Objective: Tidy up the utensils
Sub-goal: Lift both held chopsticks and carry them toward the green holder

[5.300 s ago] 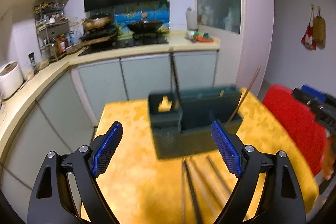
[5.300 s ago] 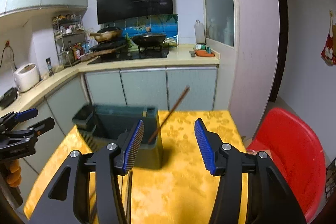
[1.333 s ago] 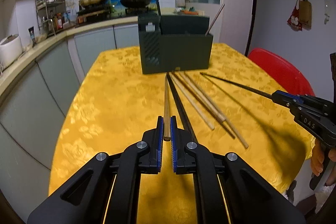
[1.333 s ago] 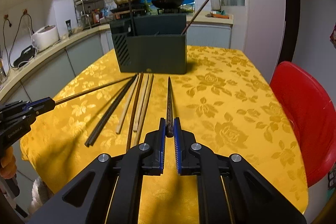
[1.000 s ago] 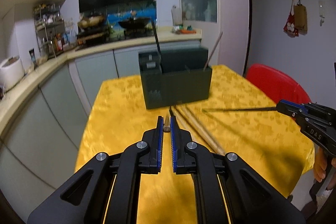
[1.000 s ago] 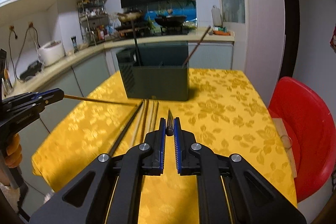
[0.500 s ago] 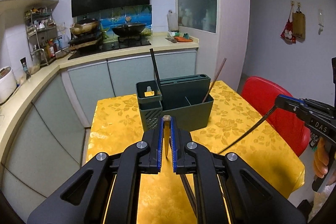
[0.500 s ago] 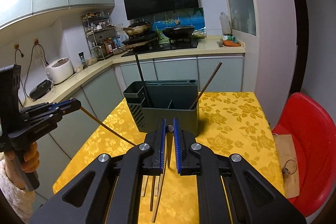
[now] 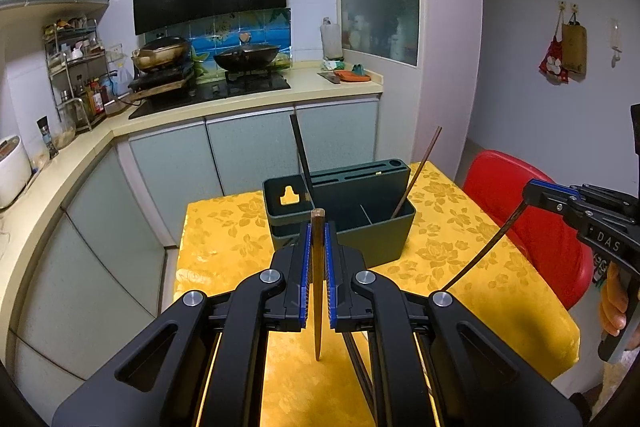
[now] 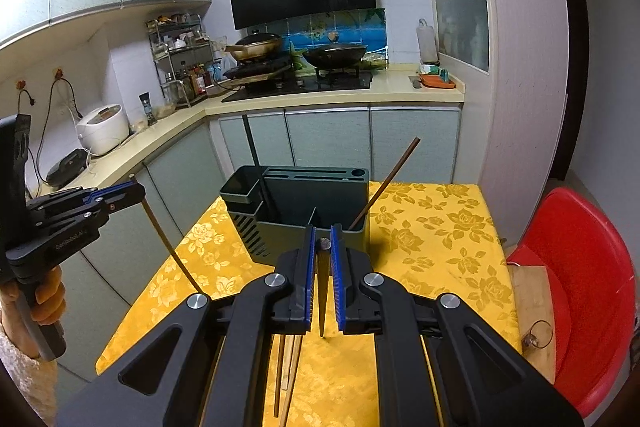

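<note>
A dark green utensil holder [image 9: 352,211] [image 10: 304,203] stands on the yellow table, with one black chopstick [image 9: 301,151] and one brown chopstick [image 9: 420,171] leaning in it. My left gripper [image 9: 317,231] is shut on a brown chopstick [image 9: 317,291] that hangs tip down, held high above the table short of the holder. My right gripper [image 10: 322,243] is shut on a dark chopstick [image 10: 322,295], also tip down; it shows in the left wrist view [image 9: 532,193]. Several loose chopsticks [image 10: 286,375] lie on the table below.
A red plastic chair [image 10: 580,275] stands at the table's right side. The yellow tablecloth [image 10: 432,227] ends close to grey kitchen cabinets [image 10: 332,135]. A counter with a stove and woks runs behind.
Both grippers went from open to shut, each on a chopstick picked off the table. They have since risen, and both chopsticks have swung from level to hanging tip down.
</note>
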Motion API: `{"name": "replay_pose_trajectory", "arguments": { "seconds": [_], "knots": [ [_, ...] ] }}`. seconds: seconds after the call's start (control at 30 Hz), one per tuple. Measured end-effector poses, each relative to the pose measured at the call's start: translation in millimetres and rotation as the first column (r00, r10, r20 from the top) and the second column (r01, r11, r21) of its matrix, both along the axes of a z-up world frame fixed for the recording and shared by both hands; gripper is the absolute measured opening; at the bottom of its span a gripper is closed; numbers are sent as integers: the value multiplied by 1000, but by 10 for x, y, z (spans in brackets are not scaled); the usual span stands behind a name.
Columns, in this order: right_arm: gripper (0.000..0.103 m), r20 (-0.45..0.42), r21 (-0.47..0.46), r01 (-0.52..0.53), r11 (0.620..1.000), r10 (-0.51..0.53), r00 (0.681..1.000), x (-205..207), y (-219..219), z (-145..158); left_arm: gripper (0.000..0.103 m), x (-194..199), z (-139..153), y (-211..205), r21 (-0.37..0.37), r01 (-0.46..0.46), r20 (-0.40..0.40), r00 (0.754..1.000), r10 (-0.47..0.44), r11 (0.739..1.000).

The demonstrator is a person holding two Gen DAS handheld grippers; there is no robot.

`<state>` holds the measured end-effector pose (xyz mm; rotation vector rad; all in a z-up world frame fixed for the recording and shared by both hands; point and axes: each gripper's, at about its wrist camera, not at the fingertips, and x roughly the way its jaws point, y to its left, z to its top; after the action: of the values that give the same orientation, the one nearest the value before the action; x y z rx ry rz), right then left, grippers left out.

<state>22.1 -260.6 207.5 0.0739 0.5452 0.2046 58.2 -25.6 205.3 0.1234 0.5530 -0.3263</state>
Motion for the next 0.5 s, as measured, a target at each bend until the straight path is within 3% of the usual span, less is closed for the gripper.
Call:
{"name": "replay_pose_trajectory", "arguments": {
  "seconds": [0.5],
  "knots": [
    [7,35,-2,22,1000,-21,999,174,-76,345,7,202,315,-132,-21,-6,24,1000,6,1000]
  ]
}}
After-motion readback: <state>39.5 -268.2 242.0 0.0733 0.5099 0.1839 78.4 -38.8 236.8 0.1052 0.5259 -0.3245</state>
